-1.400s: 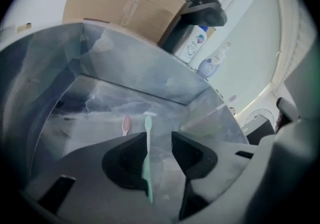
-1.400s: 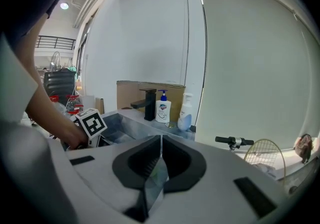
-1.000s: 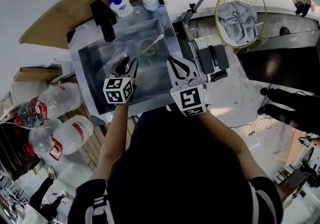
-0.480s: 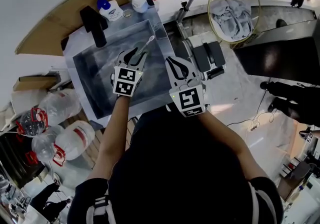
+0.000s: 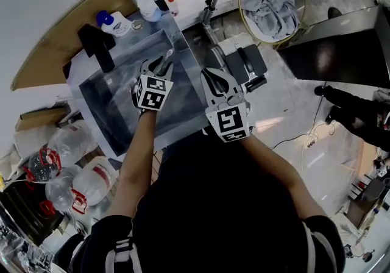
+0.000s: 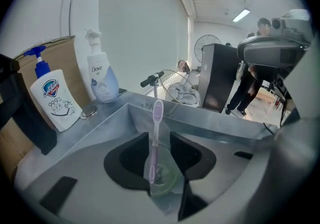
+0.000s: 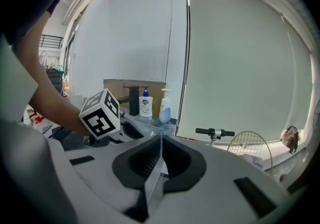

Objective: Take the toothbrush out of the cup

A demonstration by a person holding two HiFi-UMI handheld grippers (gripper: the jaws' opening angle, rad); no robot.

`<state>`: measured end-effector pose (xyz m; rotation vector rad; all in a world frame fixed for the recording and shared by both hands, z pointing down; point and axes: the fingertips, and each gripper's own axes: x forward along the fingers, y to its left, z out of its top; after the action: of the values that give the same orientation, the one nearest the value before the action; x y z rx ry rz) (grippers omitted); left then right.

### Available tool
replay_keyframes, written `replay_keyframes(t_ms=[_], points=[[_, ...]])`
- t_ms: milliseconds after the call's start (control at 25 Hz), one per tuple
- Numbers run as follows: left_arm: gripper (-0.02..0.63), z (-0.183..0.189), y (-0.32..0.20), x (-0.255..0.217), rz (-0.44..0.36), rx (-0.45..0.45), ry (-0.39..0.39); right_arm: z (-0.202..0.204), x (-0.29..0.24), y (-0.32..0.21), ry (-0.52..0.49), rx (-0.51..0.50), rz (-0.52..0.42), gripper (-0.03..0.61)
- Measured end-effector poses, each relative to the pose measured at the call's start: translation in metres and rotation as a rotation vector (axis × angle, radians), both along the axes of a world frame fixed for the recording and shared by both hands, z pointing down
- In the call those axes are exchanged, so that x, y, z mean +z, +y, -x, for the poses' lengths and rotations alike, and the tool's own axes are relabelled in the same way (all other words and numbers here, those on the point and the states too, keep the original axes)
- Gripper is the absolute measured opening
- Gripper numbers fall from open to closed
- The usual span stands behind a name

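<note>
My left gripper [image 6: 158, 136] gapes around toothbrush [image 6: 157, 113] and cup [image 6: 167, 184], lower centre, apparently not touching; right gripper [image 7: 161, 140] closed, empty.

The black shirt [image 5: 225, 205] has white-striped sleeves [image 5: 116, 247]; left gripper [image 5: 160, 69] and right gripper [image 5: 214, 80] bear black-and-white marker cubes [image 5: 151, 92].

In head view the left gripper [image 5: 158, 69] hides the cup [image 6: 162, 180]
</note>
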<state>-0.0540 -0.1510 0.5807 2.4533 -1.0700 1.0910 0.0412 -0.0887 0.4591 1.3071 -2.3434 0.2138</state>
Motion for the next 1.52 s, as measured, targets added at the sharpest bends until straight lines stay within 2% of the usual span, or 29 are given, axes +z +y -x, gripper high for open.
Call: replay_keyframes(t_ms=[240, 400, 640, 840, 1120, 1520], points=[[0.11, -0.005, -0.009, 0.009, -0.002, 0.027, -0.073, -0.01, 0.004, -0.005, 0.002, 0.019, 0.016, 0.029], [0.054, -0.005, -0.01, 0.011, -0.012, 0.03, -0.103, -0.011, 0.005, -0.007, 0.003, 0.016, 0.019, 0.029], [0.047, -0.005, -0.01, -0.002, -0.072, 0.034, -0.128, -0.011, 0.005, -0.005, -0.001, 0.007, 0.023, 0.029], [0.046, 0.001, -0.01, -0.03, -0.138, -0.011, -0.097, -0.002, 0.001, -0.001, -0.009, -0.029, 0.011, 0.029], [0.046, 0.008, 0.011, -0.083, -0.227, -0.081, -0.009, 0.011, -0.006, 0.006, -0.022, -0.069, -0.006, 0.029], [0.046, 0.044, 0.067, -0.122, -0.256, -0.229, 0.101, 0.048, -0.008, 0.016, -0.043, -0.174, -0.01, 0.029]])
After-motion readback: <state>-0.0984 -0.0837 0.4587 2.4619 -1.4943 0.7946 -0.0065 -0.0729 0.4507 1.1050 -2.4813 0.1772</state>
